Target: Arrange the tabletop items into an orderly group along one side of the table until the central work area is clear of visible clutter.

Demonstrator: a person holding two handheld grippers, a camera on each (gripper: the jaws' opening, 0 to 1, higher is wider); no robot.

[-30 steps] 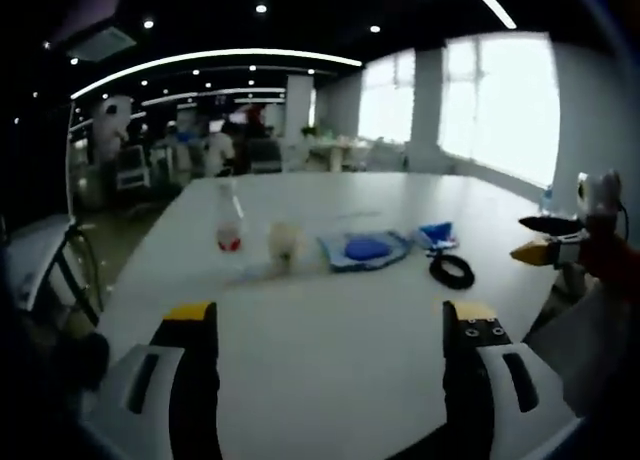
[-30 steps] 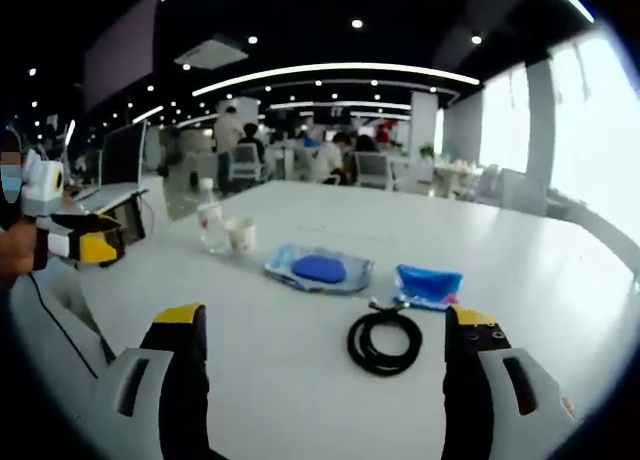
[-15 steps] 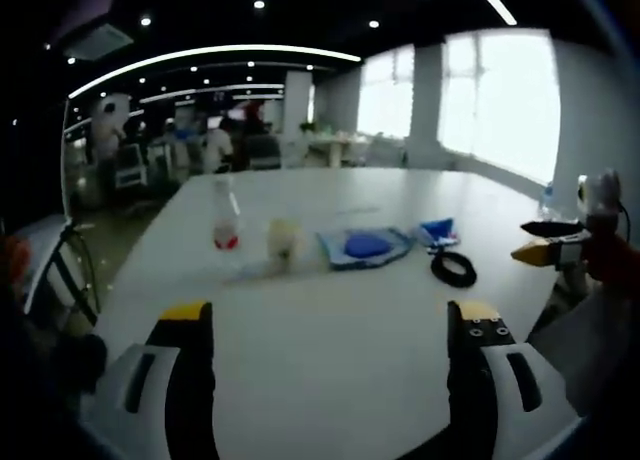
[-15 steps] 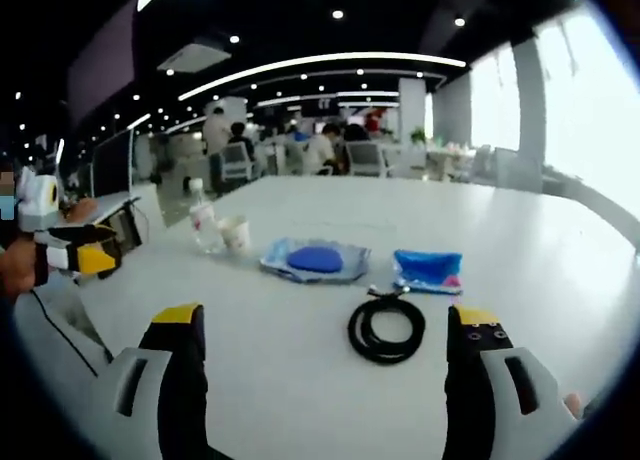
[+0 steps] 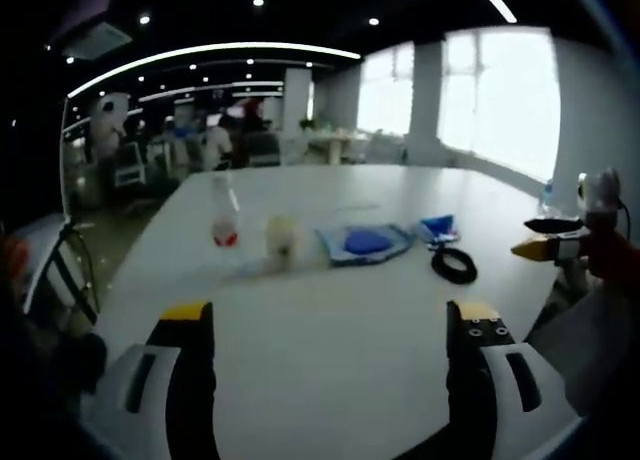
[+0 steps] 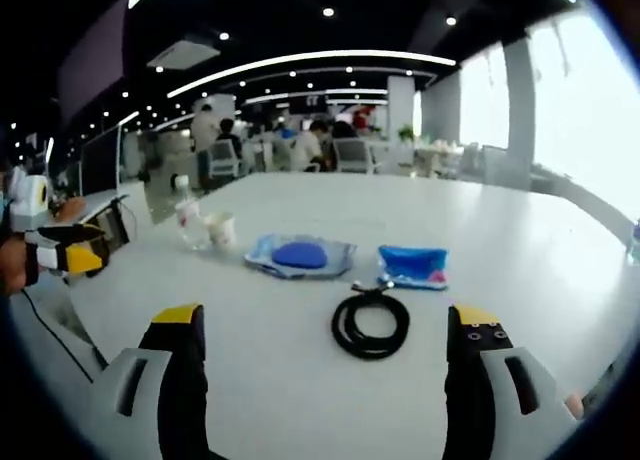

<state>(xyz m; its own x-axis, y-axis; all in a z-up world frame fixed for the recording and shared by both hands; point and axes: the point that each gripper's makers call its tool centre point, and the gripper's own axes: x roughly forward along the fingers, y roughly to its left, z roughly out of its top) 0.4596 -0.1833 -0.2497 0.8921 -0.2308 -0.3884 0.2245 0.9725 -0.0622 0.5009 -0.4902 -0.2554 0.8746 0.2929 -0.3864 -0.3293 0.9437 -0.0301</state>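
- Your left gripper [image 5: 330, 355]: both jaws cut off by the bottom edge of the left gripper view; only their upper lengths show.
- Your right gripper [image 6: 330, 355]: likewise cut off at the bottom of the right gripper view.
- Cup [image 5: 284, 242]: blurred in the left gripper view; its rim and contents can't be made out.
- Bottle [image 5: 226, 220]: clear body nearly lost against the table [image 5: 330, 310]; only the red band reads.
- Pouch [image 5: 437, 230]: small and soft in the left gripper view; its print is unreadable.
- People [image 6: 300, 145] at the far desks: too small and blurred to tell apart.
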